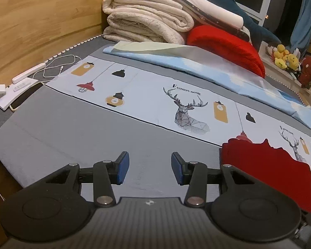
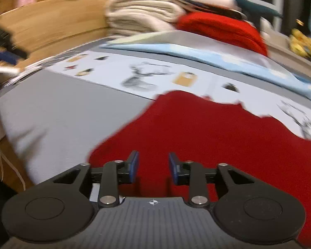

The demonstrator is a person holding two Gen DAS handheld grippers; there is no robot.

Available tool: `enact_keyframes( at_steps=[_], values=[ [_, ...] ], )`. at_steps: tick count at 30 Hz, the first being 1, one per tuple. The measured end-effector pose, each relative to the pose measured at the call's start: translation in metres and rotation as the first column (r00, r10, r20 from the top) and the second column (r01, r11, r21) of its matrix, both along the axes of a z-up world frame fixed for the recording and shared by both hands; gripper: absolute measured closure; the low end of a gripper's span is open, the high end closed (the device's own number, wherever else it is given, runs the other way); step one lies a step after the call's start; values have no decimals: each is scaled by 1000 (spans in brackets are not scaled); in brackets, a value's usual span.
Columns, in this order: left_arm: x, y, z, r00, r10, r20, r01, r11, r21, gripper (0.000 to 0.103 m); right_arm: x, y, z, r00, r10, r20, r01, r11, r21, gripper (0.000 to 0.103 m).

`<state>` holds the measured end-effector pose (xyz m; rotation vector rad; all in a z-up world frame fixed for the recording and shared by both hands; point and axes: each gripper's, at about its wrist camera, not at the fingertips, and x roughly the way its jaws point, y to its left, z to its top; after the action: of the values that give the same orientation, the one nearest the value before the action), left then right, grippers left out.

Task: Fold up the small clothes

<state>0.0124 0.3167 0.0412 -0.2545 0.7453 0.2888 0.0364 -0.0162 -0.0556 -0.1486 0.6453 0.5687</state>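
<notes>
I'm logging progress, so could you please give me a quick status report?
Left gripper open, over bare grey sheet. Right gripper open, above red garment, not gripping. Garment lies spread, unfolded. Nothing in the way.

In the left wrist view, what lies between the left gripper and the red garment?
Only bare grey bedsheet separates the left gripper from the red garment, seen in the left wrist view.

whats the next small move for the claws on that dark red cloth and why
Probably lower the right claw onto the near edge of the dark red garment and close on it. Its jaws are open and empty right above the cloth, which lies spread on the grey bedsheet with a ragged far edge. The left claw, also open, is over bare sheet beside the cloth.
</notes>
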Motion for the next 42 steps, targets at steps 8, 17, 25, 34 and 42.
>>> enact_keyframes(
  at_steps=[8,17,25,34,42],
  values=[
    [5,4,-4,1000,11,-21,-11,1000,-5,53,-8,64,-26,978,205,-29,-207,971,-117,42],
    [14,-8,-3,1000,0,-25,0,1000,5,50,-7,85,-53,972,234,-24,-230,921,-316,50],
    [25,-29,2,1000,-10,-22,11,1000,6,50,0,70,-39,978,206,7,-196,940,-281,88],
    [50,-71,10,1000,-12,3,12,995,-102,50,24,-50,45,989,-137,49,127,978,166,90],
    [91,-189,-3,983,-182,-17,181,982,-51,50,7,-240,51,846,-531,-35,523,817,242,91]
  ],
)
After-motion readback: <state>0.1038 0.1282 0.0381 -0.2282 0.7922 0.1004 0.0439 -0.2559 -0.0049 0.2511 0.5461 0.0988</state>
